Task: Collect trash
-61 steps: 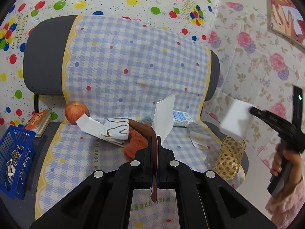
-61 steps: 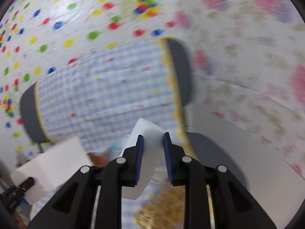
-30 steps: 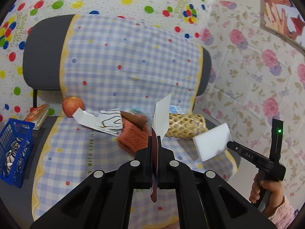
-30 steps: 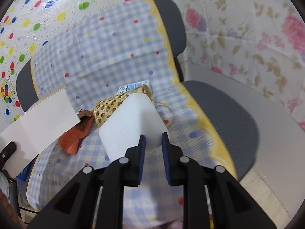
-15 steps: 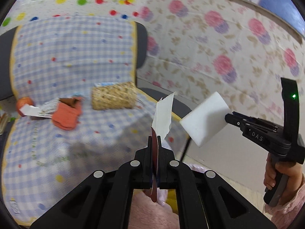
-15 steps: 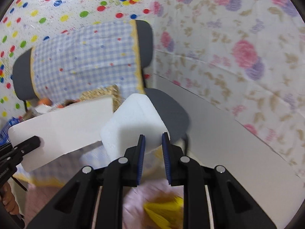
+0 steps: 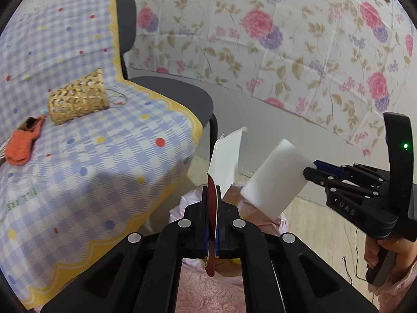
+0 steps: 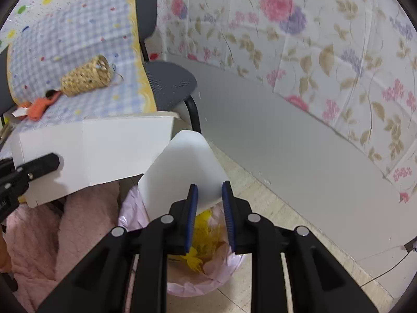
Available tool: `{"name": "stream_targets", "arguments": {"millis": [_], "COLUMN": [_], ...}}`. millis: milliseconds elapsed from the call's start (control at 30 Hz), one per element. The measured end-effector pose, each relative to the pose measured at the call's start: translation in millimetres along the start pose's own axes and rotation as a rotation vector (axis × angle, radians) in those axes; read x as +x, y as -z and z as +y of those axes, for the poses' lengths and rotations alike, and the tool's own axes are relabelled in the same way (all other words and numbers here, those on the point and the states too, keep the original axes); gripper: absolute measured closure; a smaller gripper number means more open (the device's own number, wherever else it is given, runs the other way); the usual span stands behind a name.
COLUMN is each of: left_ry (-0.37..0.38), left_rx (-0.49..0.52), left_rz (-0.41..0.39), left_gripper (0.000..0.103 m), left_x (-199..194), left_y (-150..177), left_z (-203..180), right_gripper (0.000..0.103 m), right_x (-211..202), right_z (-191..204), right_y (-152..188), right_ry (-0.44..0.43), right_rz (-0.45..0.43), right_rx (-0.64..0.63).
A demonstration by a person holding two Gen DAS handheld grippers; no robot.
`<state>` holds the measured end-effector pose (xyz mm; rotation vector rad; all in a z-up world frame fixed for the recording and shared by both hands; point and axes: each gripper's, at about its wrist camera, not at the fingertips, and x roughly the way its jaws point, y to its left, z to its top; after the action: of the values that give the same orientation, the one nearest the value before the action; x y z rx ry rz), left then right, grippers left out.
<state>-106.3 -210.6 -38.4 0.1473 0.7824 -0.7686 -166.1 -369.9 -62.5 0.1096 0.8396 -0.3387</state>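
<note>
Nearest to us, the left gripper (image 7: 212, 203) has its jaws pressed together on a flat white piece of cardboard with a dark red printed side (image 7: 225, 164), pinched at its lower edge so the sheet stands up above the jaws. We judge it light and stiff enough to hold its shape, though it could bend or swing if moved fast.

Just beside it, the right gripper (image 8: 209, 208) pinches a white foam block with rounded corners (image 8: 182, 167) by one narrow end. We judge the block very light, soft and easy to dent, so a gentle hold at its end seems enough.

Both pieces hang over a bin lined with a pale pink plastic bag (image 8: 229, 268), which stands on the tiled floor and already holds yellow scraps (image 8: 200, 247). The opening is narrow, and the cardboard looks wider than the foam, so we think it should go in edge first.

To the left, the corner of a grey chair covered in a blue checked cloth (image 7: 86, 156) stands close to the bin. Farther back on the seat lie a woven straw basket on its side (image 7: 77, 100) and an orange knitted item (image 7: 22, 143). A floral papered wall (image 7: 286, 39) closes the far side.
</note>
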Motion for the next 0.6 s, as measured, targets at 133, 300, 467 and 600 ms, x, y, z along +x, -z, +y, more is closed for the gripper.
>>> {"name": "stream_targets", "arguments": {"millis": [133,300,467,600], "left_ry": [-0.001,0.002,-0.034,-0.068], "left_rx": [0.003,-0.018,-0.046,-0.087], "left_rz": [0.047,0.054,-0.005,-0.033], "left_gripper": [0.095,0.064,0.057,0.057], "left_x": [21,27,9,-7], "left_y": [-3,-7,-12,-11], "left_z": [-3,0,15,32], "right_gripper": [0.081,0.066,0.063,0.063], "right_x": [20,29,21,8], "right_z": [-3,-3,-6,-1], "right_y": [7,9,0,-12], "right_ry": [-0.012,-0.035,-0.049,-0.095], "right_rz": [0.052,0.069,0.039,-0.01], "right_rx": [0.015,0.026,0.035,0.039]}}
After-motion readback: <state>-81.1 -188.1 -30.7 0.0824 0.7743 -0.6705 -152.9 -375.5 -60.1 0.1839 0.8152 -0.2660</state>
